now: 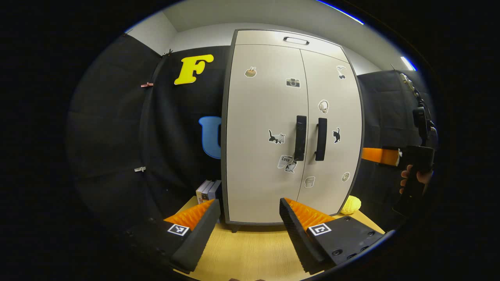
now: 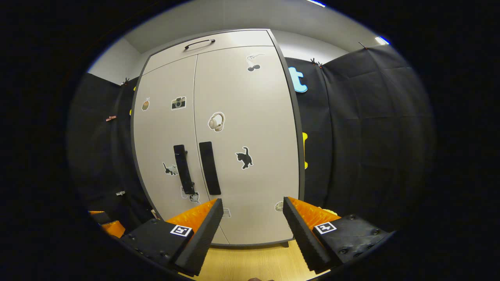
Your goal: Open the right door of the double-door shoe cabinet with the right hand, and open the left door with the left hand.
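Observation:
The pale double-door shoe cabinet [image 1: 265,117] stands in front of me with both doors shut and several stickers on them. In the left gripper view, the left door's dark vertical handle [image 1: 300,137] and the right door's handle [image 1: 321,139] sit side by side at the middle seam. My left gripper [image 1: 249,203] is open, low before the left door and well short of it. In the right gripper view, the cabinet [image 2: 250,117] fills the middle, with the right door's handle [image 2: 209,168] beside the left one [image 2: 183,169]. My right gripper [image 2: 252,201] is open, below and right of the handles, apart from them.
The cabinet rests on a light wooden surface [image 1: 250,249]. A few books [image 1: 207,190] stand at its left foot and a yellow object [image 1: 350,205] lies at its right foot. A hand holding the right gripper [image 1: 418,164] shows at the far right. A small top handle [image 1: 295,40] sits above the doors.

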